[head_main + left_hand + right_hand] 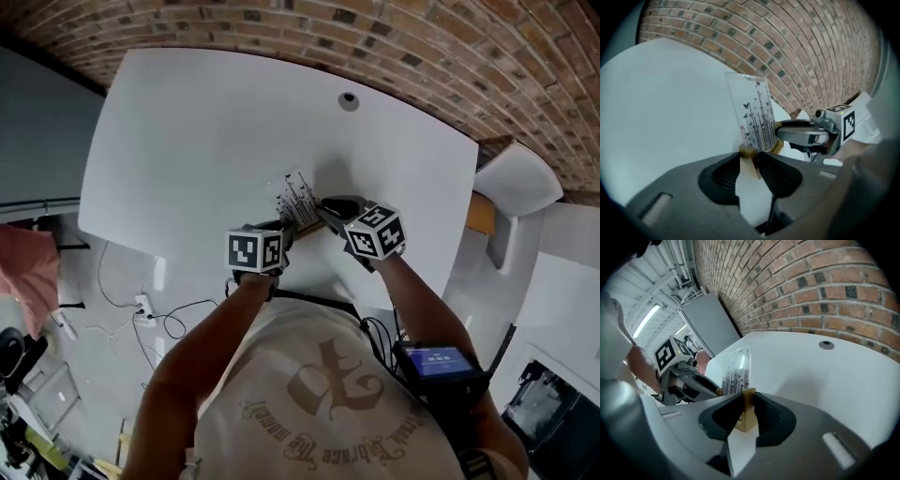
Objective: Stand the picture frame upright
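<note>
The picture frame [296, 199] is a clear panel printed with dark stems and butterflies, set in a pale wooden base. It is near the white table's [187, 141] front edge, held between my two grippers. My left gripper [286, 231] is shut on one end of the wooden base [749, 161], and the panel [754, 112] rises nearly upright beyond its jaws. My right gripper [328, 212] is shut on the other end of the base [747, 409], with the panel [736, 373] just past it. Each gripper view shows the other gripper: the right one [787, 133] and the left one [715, 391]. Whether the base touches the table is hidden.
A round cable hole [349, 100] sits at the table's far side, close to the brick wall [422, 47]. A white chair [516, 183] stands off the table's right end. Cables and a power strip [141, 309] lie on the floor at the left.
</note>
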### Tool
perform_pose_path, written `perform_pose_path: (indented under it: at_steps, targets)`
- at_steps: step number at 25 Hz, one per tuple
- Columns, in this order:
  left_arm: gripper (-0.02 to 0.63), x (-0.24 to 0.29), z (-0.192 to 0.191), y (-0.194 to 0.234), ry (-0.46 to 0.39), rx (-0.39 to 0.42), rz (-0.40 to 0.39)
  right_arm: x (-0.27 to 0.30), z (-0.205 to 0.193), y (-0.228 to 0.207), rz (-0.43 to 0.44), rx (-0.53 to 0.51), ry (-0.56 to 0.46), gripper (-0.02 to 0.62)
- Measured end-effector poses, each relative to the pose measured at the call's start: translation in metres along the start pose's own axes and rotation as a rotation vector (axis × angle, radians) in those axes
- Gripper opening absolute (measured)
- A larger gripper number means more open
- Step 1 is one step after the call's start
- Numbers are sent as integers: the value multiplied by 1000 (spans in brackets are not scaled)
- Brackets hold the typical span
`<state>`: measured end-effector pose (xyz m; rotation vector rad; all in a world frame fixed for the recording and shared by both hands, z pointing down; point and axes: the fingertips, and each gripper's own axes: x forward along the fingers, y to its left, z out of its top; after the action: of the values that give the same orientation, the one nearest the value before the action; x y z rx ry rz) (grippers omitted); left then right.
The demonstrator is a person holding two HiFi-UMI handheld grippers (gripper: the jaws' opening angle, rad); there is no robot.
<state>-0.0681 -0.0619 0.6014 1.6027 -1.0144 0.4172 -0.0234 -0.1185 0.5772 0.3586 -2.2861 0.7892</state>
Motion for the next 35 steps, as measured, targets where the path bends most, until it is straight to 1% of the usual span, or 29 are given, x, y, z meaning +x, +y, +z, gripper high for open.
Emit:
perform_pose_path:
  at_steps: [3, 8, 11, 16, 20, 25, 32, 35]
  targets:
    - [132, 4, 11, -6, 4, 71, 6, -9, 2, -9, -41, 21, -48, 86]
    - [130, 10, 33, -14, 23, 212, -5, -22, 10, -22, -149, 50, -127, 83]
    - [130, 12, 43, -18, 28, 270, -21, -27, 13, -27, -193, 73, -156, 81]
    - [130, 22, 51, -21, 52, 348, -39, -32, 11, -37, -240, 111, -193, 81]
    - [130, 29, 60, -25, 65, 411, -37, -35, 10, -48, -265, 143, -218, 80]
    - [130, 45, 75, -40, 63, 490, -55, -49, 11, -67, -289, 160, -263, 81]
    - [130, 70, 90, -62, 69, 631, -47, -70, 0, -94, -309, 217, -323, 81]
    - [129, 81, 95, -71, 79, 655, -45, -76, -3, -107, -312, 231, -338, 81]
